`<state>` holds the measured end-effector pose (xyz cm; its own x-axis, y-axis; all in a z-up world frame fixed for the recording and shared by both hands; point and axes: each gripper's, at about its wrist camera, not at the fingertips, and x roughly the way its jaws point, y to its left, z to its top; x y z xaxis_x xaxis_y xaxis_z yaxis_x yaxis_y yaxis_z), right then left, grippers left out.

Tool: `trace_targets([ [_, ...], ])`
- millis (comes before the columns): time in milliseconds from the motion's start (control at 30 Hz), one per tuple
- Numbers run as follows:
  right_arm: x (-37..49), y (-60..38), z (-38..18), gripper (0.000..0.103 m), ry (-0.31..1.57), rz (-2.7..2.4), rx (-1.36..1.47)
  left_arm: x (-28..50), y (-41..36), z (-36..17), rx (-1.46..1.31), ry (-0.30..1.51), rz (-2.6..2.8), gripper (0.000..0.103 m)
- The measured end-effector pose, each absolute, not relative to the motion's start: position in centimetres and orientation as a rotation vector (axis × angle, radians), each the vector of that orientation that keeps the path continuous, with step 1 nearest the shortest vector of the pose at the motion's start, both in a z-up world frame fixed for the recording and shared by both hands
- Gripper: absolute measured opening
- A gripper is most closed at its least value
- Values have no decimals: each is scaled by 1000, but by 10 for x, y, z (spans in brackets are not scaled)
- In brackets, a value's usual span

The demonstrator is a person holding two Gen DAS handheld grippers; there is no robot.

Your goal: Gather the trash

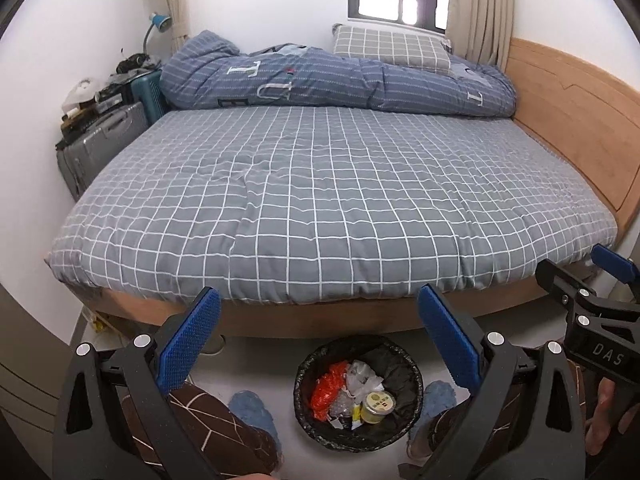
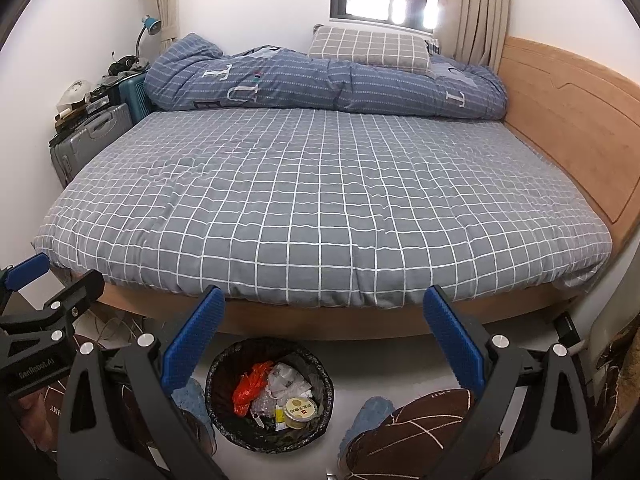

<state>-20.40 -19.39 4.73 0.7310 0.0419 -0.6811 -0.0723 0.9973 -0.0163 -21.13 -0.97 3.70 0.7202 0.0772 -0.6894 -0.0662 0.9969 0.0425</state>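
Ahead, the bed is filling most of both views, its grey checked cover lying smooth and hanging just over the wooden frame along the near edge. A rolled blue quilt is lying along the far side under the window, with a checked pillow leaning on top of it, and the wooden headboard is closing off the right side. Suitcases are crowding the far left corner, between the bed and the wall.

A strip of pale floor is running between the bed's near edge and the person's knees. On it, just beside the frame, the black-lined trash bin is standing upright, holding an orange wrapper, crumpled white paper and a round lidded tub.

The left gripper is hovering above the bin with jaws spread wide and nothing between them. The right gripper is hanging alongside, likewise wide apart and holding nothing
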Motion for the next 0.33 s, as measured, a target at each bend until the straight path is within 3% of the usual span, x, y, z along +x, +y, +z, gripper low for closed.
trace_targets([
  [333, -204, -193, 46, 95, 749, 62, -47, -210, -5, 35, 12, 773, 83, 97],
])
